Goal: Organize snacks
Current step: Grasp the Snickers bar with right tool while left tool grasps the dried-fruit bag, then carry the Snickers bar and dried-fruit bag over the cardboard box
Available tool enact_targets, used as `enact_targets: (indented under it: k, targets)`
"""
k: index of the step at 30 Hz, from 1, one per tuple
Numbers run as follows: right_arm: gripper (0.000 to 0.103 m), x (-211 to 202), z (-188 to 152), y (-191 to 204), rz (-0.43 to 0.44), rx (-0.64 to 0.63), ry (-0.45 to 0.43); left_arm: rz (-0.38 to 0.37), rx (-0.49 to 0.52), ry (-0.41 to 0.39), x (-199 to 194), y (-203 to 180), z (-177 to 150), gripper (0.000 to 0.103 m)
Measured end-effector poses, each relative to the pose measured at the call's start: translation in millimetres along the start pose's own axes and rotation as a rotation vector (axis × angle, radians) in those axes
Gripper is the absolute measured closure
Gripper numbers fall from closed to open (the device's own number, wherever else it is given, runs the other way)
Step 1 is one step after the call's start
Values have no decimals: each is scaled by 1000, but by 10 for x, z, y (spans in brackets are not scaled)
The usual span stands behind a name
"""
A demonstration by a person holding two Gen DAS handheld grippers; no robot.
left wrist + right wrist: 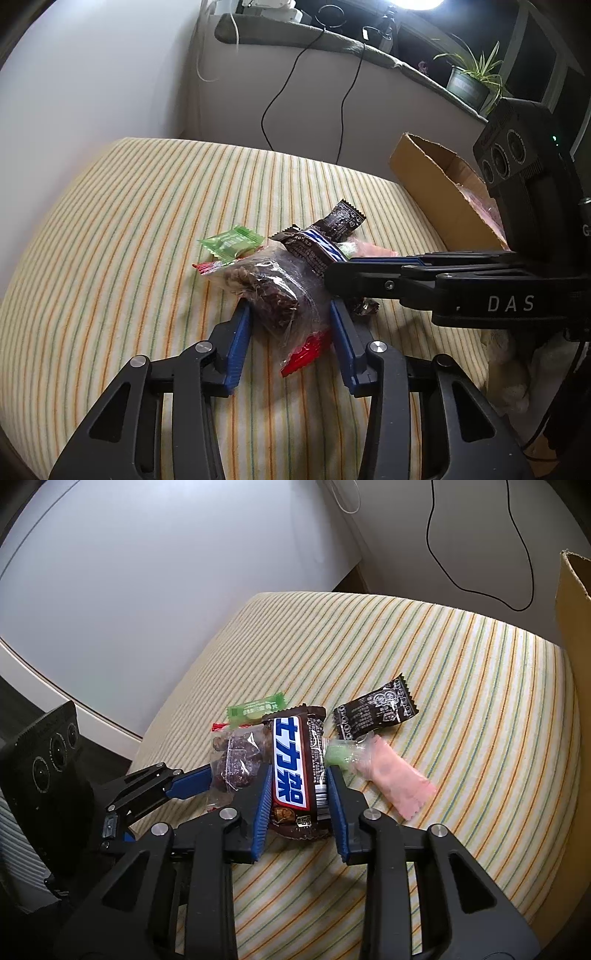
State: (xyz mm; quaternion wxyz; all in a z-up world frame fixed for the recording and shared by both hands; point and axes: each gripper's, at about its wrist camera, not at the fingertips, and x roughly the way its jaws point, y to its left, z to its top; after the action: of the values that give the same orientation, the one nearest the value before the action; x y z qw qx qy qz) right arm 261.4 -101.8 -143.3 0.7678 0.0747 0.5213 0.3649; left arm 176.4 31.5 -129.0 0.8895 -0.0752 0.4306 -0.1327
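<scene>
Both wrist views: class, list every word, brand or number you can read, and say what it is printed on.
"DAS": white letters on the right gripper's black body, left wrist view.
"士力架": white-on-blue logo along the brown chocolate bar, right wrist view.
"G": a cut-off letter on the right gripper's camera housing.
Too small to read: print on the black wrapper, the green candy, and the bar's barcode.

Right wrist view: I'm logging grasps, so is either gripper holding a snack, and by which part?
Right gripper flanks the chocolate bar at its long sides; left gripper flanks the clear bag. Whether either is clamped cannot be told.
</scene>
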Motion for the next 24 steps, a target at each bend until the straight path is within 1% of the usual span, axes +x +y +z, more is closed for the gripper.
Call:
enact_targets:
  k: [6, 16, 18, 20, 24]
  targets:
    - [73, -22, -40, 62, -12, -15, -8, 4, -14, -22, -146, 16, -40, 63]
    - [73, -212, -101, 321, -18, -68, -67, 13, -11, -62, -409, 41, -86, 63]
    - [73, -265, -127, 361, -39, -103, -75, 21, -12, -66, -430, 38, -97, 63]
    - [73, -285, -196, 392, -59, -138, -65, 25, -16, -64, -444, 51, -121, 63]
    - [73, -252, -358, 409, -67, -160, -27, 34, -24, -58, -475, 86, -177, 63]
